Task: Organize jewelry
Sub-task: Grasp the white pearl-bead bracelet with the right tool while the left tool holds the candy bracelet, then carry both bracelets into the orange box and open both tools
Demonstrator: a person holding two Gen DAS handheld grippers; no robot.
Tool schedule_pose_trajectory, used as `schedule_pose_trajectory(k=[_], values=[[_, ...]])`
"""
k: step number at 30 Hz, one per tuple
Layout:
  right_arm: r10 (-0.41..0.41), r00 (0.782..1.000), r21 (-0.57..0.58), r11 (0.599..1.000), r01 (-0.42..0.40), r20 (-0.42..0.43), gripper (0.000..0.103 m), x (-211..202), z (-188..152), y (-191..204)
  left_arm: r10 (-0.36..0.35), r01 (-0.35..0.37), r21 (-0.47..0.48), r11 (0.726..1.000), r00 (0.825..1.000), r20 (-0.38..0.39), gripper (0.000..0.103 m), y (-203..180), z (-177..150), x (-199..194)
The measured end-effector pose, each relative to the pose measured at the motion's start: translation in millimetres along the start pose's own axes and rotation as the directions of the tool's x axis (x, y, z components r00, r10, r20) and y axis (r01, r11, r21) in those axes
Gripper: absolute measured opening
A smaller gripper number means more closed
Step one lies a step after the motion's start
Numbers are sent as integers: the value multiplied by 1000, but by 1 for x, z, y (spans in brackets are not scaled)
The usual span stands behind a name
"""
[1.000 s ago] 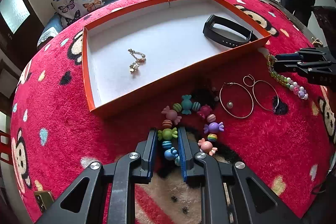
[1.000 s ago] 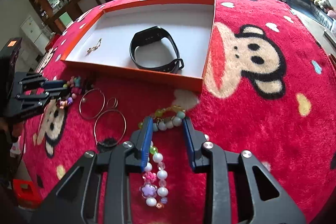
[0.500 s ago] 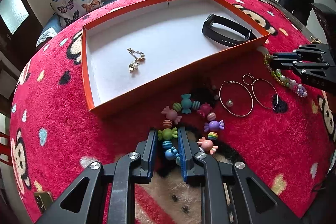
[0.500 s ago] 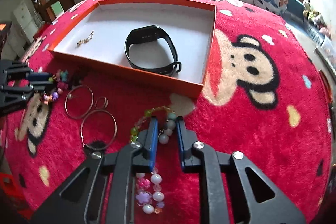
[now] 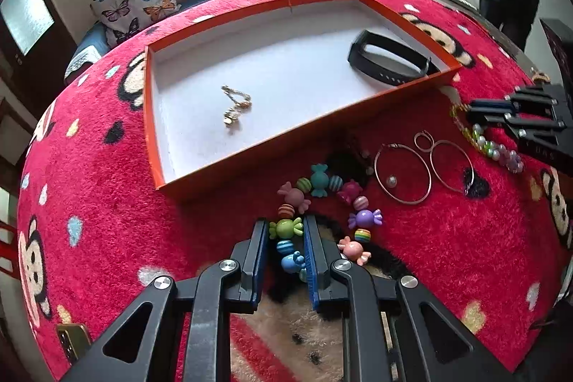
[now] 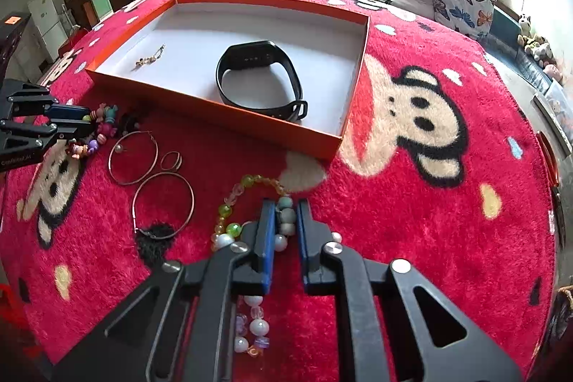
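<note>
Starting at left, the left gripper (image 5: 285, 228) is clamped on the candy-bead bracelet (image 5: 324, 203) for lifting; the right gripper (image 6: 286, 216), just closed, is clamped on the pearl bracelet (image 6: 247, 228), both beside the orange tray (image 6: 215, 117).

Orange tray (image 5: 222, 163), shallow, white inside, lies flat on red rug. In it: black wristband (image 6: 258, 77) on its edge near one corner; small gold chain (image 5: 234, 106), crumpled, well apart from it. On rug in front of tray: candy-bead bracelet (image 5: 322, 199), multicoloured; two thin hoop earrings (image 6: 143, 174) side by side; pearl and green bead bracelet (image 6: 243, 203), stretched long.
</note>
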State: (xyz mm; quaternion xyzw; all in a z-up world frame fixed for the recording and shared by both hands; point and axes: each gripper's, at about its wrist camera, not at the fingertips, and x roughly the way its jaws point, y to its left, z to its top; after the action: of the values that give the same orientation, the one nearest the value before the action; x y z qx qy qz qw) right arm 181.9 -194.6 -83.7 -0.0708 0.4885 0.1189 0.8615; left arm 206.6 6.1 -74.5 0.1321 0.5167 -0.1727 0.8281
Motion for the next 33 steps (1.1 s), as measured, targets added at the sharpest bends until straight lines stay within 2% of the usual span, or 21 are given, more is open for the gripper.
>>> schedule_pose_trajectory(k=[6,18,26,33], values=[[15,1000,2,1000,-15,23,11,-12,3,0,-12,13,-18,1000,999,35,20,2,4,-14],[134,986,-3,991,-134,96,11,-58,35,4,-8,13,-32,999,991,131,20,5,21,-65],[158,973,-55,987,-151,167,11,-96,70,5,11,-3,-43,999,980,200,20,19,55,-101],[139,966,-80,989,-124,218,11,-109,112,0,33,-19,-65,998,976,216,20,40,95,-104]])
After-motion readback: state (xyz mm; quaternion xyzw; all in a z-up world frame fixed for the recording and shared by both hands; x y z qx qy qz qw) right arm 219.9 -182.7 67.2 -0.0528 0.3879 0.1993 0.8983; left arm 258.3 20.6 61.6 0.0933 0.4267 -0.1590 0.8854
